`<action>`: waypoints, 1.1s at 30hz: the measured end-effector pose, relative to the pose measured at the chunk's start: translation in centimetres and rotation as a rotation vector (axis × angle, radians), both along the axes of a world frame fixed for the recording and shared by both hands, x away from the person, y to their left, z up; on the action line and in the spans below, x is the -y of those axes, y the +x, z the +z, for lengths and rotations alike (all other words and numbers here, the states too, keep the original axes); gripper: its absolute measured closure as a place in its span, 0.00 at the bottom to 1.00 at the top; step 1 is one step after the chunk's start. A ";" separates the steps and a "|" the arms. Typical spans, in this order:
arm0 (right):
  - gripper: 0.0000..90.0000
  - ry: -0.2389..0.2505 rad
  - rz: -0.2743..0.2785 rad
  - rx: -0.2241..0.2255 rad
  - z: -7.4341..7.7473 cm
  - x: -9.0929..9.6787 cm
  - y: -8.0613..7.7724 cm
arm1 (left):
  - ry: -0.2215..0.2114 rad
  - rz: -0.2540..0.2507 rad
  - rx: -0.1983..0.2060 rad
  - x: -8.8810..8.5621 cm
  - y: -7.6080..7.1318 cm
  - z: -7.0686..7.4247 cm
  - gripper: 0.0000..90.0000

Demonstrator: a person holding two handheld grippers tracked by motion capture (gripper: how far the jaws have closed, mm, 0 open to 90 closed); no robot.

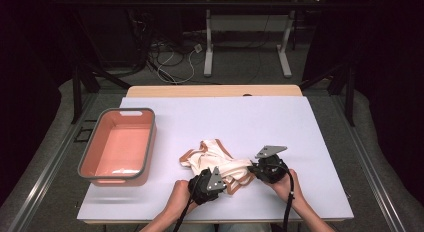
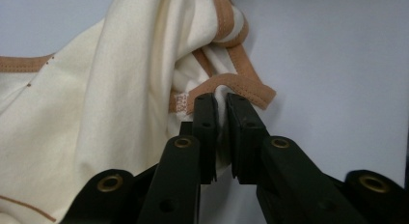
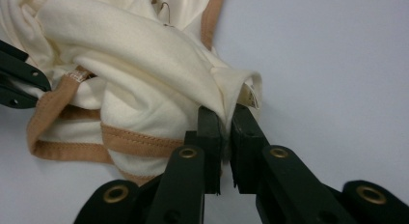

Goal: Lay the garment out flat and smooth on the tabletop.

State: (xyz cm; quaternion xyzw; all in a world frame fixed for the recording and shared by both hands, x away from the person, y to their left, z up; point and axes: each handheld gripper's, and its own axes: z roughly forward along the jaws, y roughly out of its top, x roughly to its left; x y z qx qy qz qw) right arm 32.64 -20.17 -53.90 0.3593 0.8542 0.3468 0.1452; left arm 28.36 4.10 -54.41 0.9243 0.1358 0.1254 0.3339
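Observation:
A cream garment with tan trim [image 1: 216, 158] lies crumpled on the white table near the front middle. My left gripper [image 1: 216, 178] is at its near left side, and in the left gripper view my left gripper [image 2: 221, 104] is shut on a fold of the cream garment [image 2: 120, 103] beside a tan strap. My right gripper [image 1: 256, 168] is at the garment's near right side. In the right gripper view my right gripper [image 3: 226, 117] is shut on a cream fold of the garment [image 3: 144, 74] beside a small label. The left gripper's black jaws [image 3: 19, 79] show at that view's left edge.
A salmon-pink bin with a grey rim [image 1: 87, 157] stands on the table's left side, its inside bare. The white table top [image 1: 260, 117] stretches behind and to the right of the garment. Beyond the table's far edge are desk legs [image 1: 209, 47] and cables on the floor.

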 end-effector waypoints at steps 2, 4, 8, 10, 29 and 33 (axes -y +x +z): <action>0.95 0.005 -0.003 0.005 0.0 0.0 0.0 | -0.006 0.001 -0.002 -0.5 0.0 0.2 0.95; 0.95 0.012 -0.014 0.021 0.1 0.1 -0.1 | -0.017 0.003 -0.002 -0.9 -0.2 0.3 0.95; 0.96 0.014 -0.037 0.030 0.5 0.5 -0.2 | -0.019 0.000 -0.011 -2.4 -0.8 0.7 0.96; 0.96 0.013 -0.064 0.036 0.7 0.9 -0.1 | -0.034 0.011 -0.019 -3.1 -0.9 0.9 0.96; 0.92 -0.033 0.046 -0.085 0.3 0.0 -1.4 | -0.074 0.037 -0.095 -6.3 -2.7 1.1 0.93; 0.77 0.009 0.072 -0.078 1.0 0.1 -1.3 | -0.120 0.104 -0.089 -6.5 -2.1 1.6 0.70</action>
